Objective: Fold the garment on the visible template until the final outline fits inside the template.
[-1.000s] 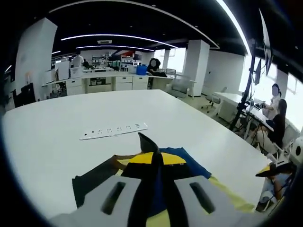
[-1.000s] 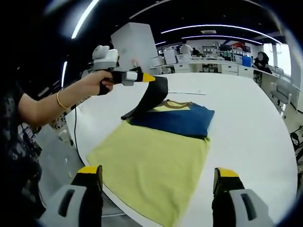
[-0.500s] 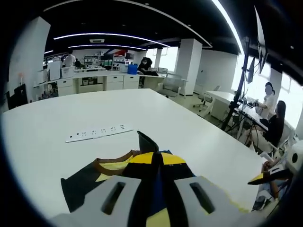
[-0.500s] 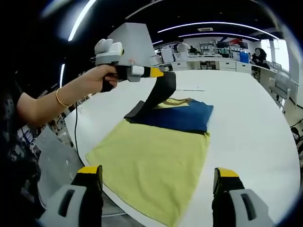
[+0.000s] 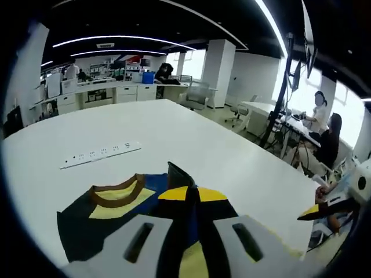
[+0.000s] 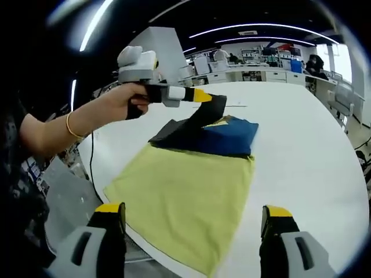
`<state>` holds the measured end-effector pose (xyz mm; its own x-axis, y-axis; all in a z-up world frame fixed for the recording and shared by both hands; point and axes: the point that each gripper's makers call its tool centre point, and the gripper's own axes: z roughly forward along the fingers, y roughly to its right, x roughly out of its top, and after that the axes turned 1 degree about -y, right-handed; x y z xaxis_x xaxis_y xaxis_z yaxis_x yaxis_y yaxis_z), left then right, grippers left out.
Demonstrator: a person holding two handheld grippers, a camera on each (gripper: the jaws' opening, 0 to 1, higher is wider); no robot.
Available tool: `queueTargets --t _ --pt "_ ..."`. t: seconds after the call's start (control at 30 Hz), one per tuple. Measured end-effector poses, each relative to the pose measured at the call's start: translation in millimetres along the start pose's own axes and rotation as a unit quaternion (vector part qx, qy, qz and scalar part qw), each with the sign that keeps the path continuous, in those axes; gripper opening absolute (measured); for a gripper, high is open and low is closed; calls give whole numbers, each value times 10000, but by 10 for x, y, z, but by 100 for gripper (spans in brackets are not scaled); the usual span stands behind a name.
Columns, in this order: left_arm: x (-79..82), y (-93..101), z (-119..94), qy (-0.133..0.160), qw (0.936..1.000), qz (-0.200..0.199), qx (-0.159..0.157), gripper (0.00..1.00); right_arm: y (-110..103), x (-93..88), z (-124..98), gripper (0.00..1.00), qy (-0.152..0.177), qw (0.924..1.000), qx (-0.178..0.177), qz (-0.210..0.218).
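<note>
A garment lies on the white table [image 6: 307, 145]: a blue body [image 6: 226, 139] with a brown collar [image 5: 116, 188] and dark sleeves. Next to the blue part lies a flat yellow sheet [image 6: 185, 191]; I cannot tell whether it belongs to the garment. My left gripper [image 5: 190, 194] is shut on a dark sleeve [image 5: 177, 174]. In the right gripper view, the left gripper [image 6: 203, 96] holds that sleeve [image 6: 208, 113] up over the blue body. My right gripper [image 6: 192, 209] stands open over the near end of the yellow sheet, with nothing between its jaws.
A white power strip [image 5: 102, 153] lies on the table beyond the collar. The table's curved edge [image 6: 98, 174] runs close to the yellow sheet. Seated people [image 5: 324, 139] and desks stand past the far side. A hand [image 6: 116, 104] holds the left gripper.
The left gripper has carried the dark sleeve across and lower, over the blue body. The right gripper has stayed where it was, open.
</note>
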<state>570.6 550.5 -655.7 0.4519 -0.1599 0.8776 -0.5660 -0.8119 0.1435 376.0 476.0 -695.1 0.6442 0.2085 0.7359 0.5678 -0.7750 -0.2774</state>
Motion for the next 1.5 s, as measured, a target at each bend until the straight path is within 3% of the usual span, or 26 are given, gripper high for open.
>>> queueTargets --t 0.33,0.67,0.83,1.0,1.13,1.5 --pt "-373 238 167 -355 9989 149 -258 1 50 -30 18 98 11 9999 -21 112" --pt "-552 370 258 -533 9974 296 -379 1 60 -86 32 98 -32 9998 -9 186" --pt "-683 522 283 -611 9943 463 -740 3 60 -76 28 98 -20 9998 -11 196" --pt "-773 614 252 -630 9918 620 -919 20 51 -61 24 98 -5 9999 3 166" --pt "-768 632 182 -526 9905 756 -1021 40 23 -53 20 98 -45 10000 58 47" --pt "-740 387 -121 -471 9906 788 -1014 77 -65 -8 27 99 -283 9977 384 -492"
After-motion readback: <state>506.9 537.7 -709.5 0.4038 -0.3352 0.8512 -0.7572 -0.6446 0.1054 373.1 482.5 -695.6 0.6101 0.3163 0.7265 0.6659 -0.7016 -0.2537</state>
